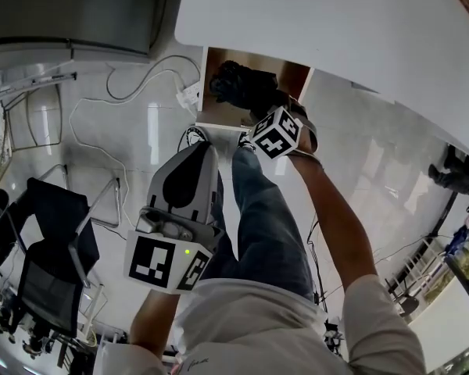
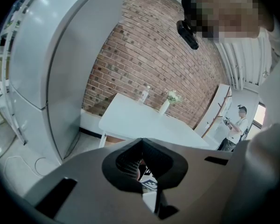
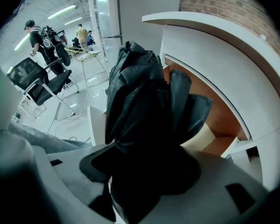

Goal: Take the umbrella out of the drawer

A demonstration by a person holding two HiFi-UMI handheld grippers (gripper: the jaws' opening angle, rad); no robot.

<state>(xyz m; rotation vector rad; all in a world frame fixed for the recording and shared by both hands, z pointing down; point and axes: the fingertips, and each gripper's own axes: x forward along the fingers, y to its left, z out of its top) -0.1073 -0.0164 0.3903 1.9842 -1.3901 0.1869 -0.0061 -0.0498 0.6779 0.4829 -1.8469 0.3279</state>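
A folded black umbrella [image 1: 241, 84] hangs over the open drawer [image 1: 295, 73], whose wooden inside shows under the white table [image 1: 336, 22]. My right gripper [image 1: 258, 109] points steeply down and is shut on the umbrella, with its marker cube just below it in the head view. In the right gripper view the umbrella [image 3: 147, 106] fills the middle, clamped in my right gripper [image 3: 144, 174], with the drawer [image 3: 221, 125] behind it. My left gripper [image 1: 198, 150] hovers above the floor, left of the person's leg, shut and holding nothing. In the left gripper view, my left gripper [image 2: 141, 142] points toward the table.
A grey cabinet [image 1: 70, 10] stands at the upper left. White cables [image 1: 125, 92] and a power strip [image 1: 189, 96] lie on the floor near the drawer. A black chair [image 1: 47, 241] is at the left. A bottle [image 2: 143, 94] and vase [image 2: 170, 99] stand on the table. People [image 3: 46, 41] stand far off.
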